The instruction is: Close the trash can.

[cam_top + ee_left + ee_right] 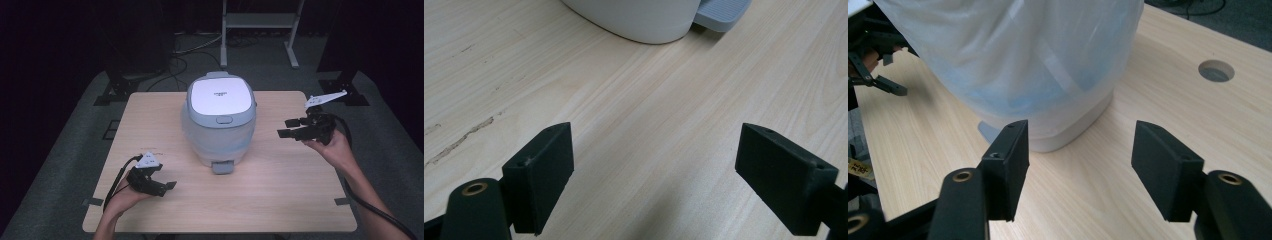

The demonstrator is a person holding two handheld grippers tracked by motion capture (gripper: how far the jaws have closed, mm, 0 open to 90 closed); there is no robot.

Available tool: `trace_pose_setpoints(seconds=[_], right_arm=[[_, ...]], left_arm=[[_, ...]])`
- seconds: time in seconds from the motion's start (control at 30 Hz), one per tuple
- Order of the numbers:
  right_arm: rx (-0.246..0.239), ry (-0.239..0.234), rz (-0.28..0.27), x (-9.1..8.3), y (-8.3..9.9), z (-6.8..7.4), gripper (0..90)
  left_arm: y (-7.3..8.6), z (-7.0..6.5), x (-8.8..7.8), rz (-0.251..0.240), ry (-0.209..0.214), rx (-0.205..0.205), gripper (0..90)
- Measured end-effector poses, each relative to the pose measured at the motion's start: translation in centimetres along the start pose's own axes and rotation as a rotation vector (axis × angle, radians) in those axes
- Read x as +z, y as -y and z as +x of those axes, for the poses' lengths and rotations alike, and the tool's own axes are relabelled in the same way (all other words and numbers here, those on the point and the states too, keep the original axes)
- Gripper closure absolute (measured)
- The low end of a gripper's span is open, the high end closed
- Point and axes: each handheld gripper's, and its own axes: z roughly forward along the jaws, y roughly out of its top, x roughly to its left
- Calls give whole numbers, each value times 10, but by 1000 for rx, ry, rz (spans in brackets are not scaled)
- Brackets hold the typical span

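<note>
A white and grey-blue rice cooker stands with its lid down at the middle of the wooden table. Its body is wrapped in a translucent plastic film. My right gripper hovers to the cooker's right and points at its side. Its jaws are open with nothing between them. At the front left, my left gripper sits low over the table, open and empty. It faces the cooker's base and grey front tab.
A round cable hole is cut in the tabletop behind the cooker. A white metal stand and black stand feet sit on the grey carpet beyond the table, with cables between them. My other gripper appears past the cooker.
</note>
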Motion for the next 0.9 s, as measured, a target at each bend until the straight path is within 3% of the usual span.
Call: trace_pose_setpoints(seconds=[0.9], right_arm=[[27, 23, 43, 12, 40, 2, 316]], left_arm=[[1, 2, 1, 11, -6, 2, 148]])
